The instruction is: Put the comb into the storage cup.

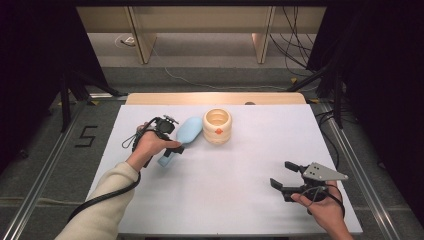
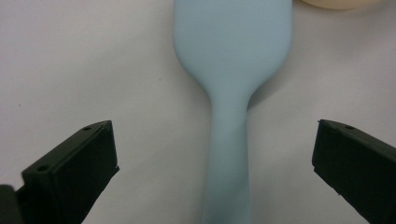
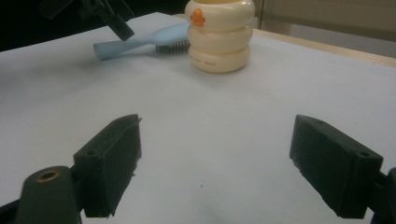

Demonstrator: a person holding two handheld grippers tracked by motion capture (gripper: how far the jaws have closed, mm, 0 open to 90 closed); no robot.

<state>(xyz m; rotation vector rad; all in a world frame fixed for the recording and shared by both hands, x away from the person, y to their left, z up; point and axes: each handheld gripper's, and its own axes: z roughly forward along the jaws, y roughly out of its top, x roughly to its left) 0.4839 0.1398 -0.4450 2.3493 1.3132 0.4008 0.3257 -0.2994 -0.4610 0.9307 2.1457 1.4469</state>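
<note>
High view: left hand-held gripper (image 1: pixel 172 146) over pale blue brush (image 1: pixel 182 136) lying on white counter (image 1: pixel 240 165), brush head just beside cream ringed holder (image 1: pixel 217 126). Right hand-held gripper (image 1: pixel 283 176) wide, idle, well apart.

Left gripper view: jaws wide, straddling slim smooth plastic handle (image 2: pixel 229 154). Risk judged: handle slipping or rolling on closure.

Right gripper view: bristles (image 3: pixel 172 45) face down; tilted lift could nudge glossy holder (image 3: pixel 219 37).
</note>
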